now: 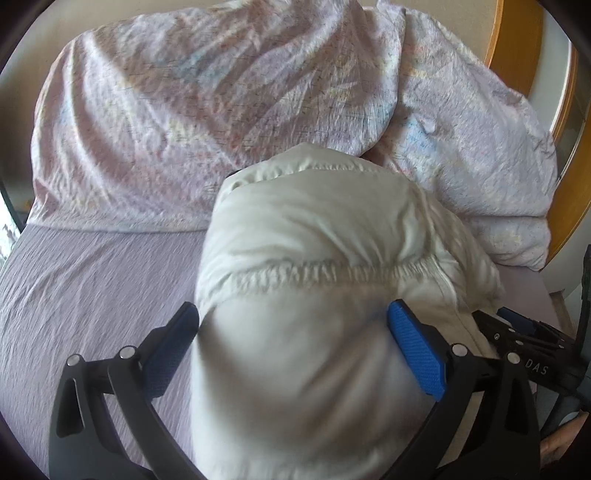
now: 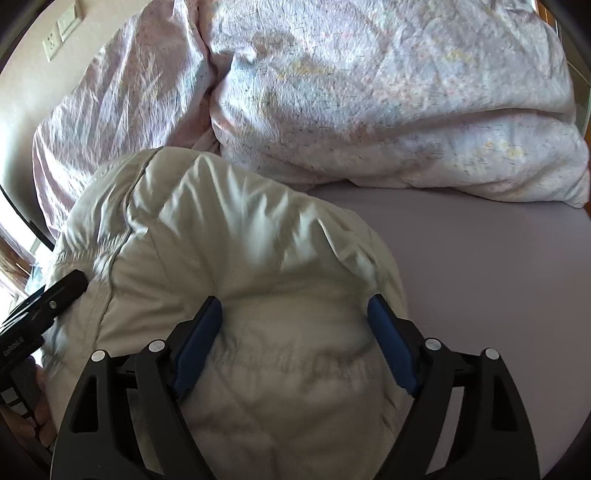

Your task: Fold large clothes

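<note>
Here the left gripper point(image 1: 293, 326) has its blue pads point(image 1: 415, 354) spread wide, a thick puffy roll of the white jacket point(image 1: 314, 258) bulging up between them; both pads press against the fabric, so the bundle sits clasped in the wide jaws. The right gripper point(image 2: 295, 321) does the same on the other side of the jacket point(image 2: 229, 240): fingers well apart, a fat fold of padding filling the gap, each pad point(image 2: 393, 347) touching cloth. In the left view the right gripper's black body shows at the right edge, beside the jacket; in the right view the left gripper's finger lies against the jacket's left side. An elastic gathered seam point(image 1: 332, 271) runs across the bundle just past the left pads. The jacket rests bunched on the lilac sheet point(image 1: 92, 280), near the middle of the bed. Beyond it, touching its far end, lie two rumpled pillows point(image 1: 184, 110) in pale patterned covers. Farther off, a wooden frame point(image 1: 498, 40) and a wall with sockets point(image 2: 59, 33)
</note>
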Demonstrator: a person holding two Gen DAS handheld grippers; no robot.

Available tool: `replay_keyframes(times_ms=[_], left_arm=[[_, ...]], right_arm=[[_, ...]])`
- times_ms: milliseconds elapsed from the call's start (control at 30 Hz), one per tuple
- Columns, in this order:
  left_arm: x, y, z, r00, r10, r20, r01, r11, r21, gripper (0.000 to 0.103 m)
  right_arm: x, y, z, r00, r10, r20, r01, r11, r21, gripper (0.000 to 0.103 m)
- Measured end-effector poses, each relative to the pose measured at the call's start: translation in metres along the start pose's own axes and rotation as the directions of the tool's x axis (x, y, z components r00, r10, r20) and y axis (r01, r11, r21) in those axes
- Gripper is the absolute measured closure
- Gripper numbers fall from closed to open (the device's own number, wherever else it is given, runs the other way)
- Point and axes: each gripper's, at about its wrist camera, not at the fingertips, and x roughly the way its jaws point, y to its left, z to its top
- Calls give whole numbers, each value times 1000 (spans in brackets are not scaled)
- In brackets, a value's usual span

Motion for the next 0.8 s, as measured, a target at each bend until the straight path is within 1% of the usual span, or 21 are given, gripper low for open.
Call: replay_keyframes(times_ms=[100, 233, 267, 333, 467, 633, 733, 800], left_arm=[[-30, 1, -8, 1000, -9, 21, 8, 1000, 20, 2], [-68, -1, -22, 999, -5, 45, 3, 999, 52, 2], [-75, -2, -25, 999, -6, 47, 3, 999, 54, 2], [-89, -3, -33, 999, -10, 51, 7, 998, 55, 2], [-115, -6, -50, 999, -24, 47, 22, 999, 44, 2], [-142, -9, -74, 999, -38, 31, 36, 998, 49, 2], [-155, -9, -88, 999, -44, 21, 42, 998, 55, 2], [-162, -7, -97, 999, -44, 13, 44, 998, 53, 2]], right_arm=[[-28, 1, -10, 1000, -5, -3, 5, 1000, -13, 18], [-59, 4, -24, 999, -32, -19, 32, 999, -15, 4], [-68, 6, -29, 999, -31, -21, 31, 999, -16, 2], [-89, 10, -40, 1000, -22, -8, 22, 1000, -21, 1], [-117, 16, -59, 1000, -14, 10, 15, 1000, -27, 1], [-133, 21, -84, 999, -21, -43, 20, 1000, -16, 1], [-142, 27, -99, 999, 4, -53, -6, 1000, -22, 1], [-149, 33, -108, 999, 6, -45, -7, 999, -39, 1]])
